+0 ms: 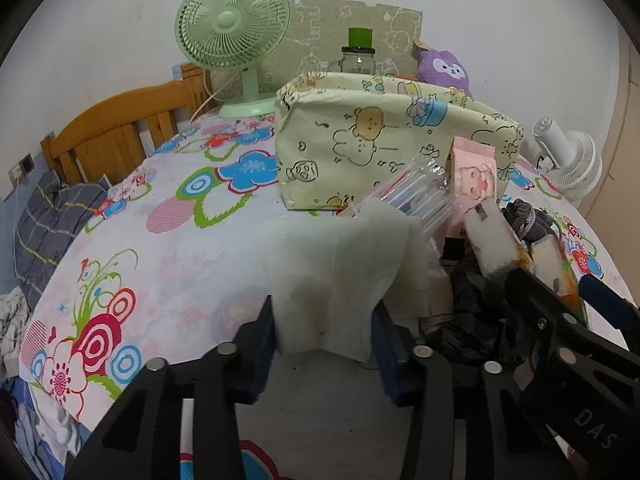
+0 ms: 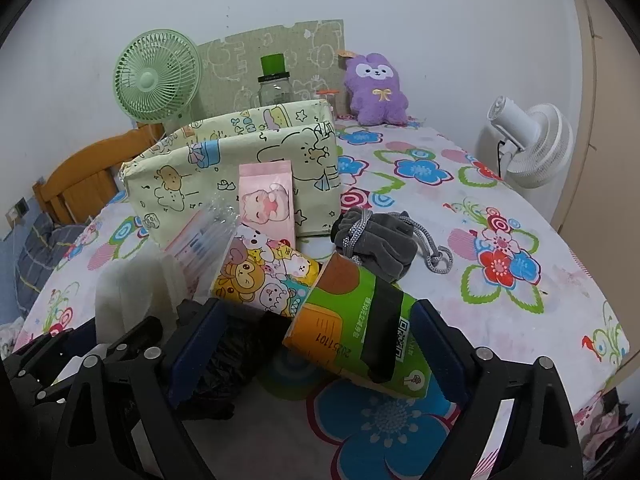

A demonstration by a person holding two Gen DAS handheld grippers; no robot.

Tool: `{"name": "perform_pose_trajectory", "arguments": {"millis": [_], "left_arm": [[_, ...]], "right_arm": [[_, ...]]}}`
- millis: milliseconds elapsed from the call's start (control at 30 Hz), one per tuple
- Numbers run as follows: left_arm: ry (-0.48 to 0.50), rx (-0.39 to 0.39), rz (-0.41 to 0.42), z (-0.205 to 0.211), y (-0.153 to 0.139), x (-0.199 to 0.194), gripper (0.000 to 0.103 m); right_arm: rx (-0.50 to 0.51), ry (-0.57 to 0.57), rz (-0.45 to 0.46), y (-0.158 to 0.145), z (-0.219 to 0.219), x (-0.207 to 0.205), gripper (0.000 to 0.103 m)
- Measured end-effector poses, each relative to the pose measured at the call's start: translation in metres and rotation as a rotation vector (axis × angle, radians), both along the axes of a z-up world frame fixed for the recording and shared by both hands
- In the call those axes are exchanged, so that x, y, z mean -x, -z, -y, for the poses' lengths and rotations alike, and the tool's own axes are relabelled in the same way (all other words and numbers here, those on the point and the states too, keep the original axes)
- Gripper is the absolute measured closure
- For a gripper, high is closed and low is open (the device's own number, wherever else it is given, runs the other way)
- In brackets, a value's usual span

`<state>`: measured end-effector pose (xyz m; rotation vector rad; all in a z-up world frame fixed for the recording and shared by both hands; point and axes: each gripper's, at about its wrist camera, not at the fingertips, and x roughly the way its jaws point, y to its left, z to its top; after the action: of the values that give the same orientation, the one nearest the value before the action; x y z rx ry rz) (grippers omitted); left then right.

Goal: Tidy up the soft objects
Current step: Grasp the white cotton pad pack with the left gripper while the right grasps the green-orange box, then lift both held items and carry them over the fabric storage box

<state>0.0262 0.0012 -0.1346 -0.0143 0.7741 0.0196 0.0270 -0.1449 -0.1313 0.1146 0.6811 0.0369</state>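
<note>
My left gripper [image 1: 324,332] is shut on a white folded cloth [image 1: 340,264], held just above the flowered bedsheet [image 1: 168,248]; the cloth also shows in the right wrist view [image 2: 128,288]. My right gripper [image 2: 316,344] is open, its jaws on either side of a green and orange tissue pack [image 2: 360,320] that leans on the sheet. A pale yellow cartoon fabric box [image 1: 360,136] stands behind the pile, also seen in the right wrist view [image 2: 224,160]. A pink pack [image 2: 268,200], a cartoon pack [image 2: 264,276] and a grey drawstring pouch [image 2: 376,240] lie close by.
A green fan [image 1: 232,36] and a glass jar [image 1: 358,58] stand at the back. A purple plush [image 2: 376,88] sits by the wall. A white fan [image 2: 528,140] stands at the right edge. A black bag [image 2: 224,364] lies under the pile. A wooden headboard [image 1: 120,132] is left.
</note>
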Motion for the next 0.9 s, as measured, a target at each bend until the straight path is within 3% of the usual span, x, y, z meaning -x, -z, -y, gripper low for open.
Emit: {"name": "perform_pose_trajectory", "arguments": {"millis": [200,267,400,567,900], "left_arm": [[0.017,-0.007,0.014,0.01,-0.005,0.002,0.066],[0.024,-0.008,0.023,0.014,-0.008,0.003,0.066],[0.036,-0.025,0.029,0.023,-0.009,0.002,0.066],[0.031,-0.032,0.033,0.026,-0.011,0.0,0.066],[0.02,-0.022,0.068,0.027,-0.029,0.001,0.067]], "right_arm": [[0.005,-0.001,-0.009,0.001,0.004,0.0,0.027],[0.017,-0.001,-0.022,0.004,0.005,-0.001,0.036],[0.03,-0.005,-0.014,0.005,0.005,-0.001,0.043],[0.028,-0.02,0.007,0.0,0.005,0.001,0.066],[-0.011,-0.027,0.038,-0.02,0.008,0.002,0.076]]}}
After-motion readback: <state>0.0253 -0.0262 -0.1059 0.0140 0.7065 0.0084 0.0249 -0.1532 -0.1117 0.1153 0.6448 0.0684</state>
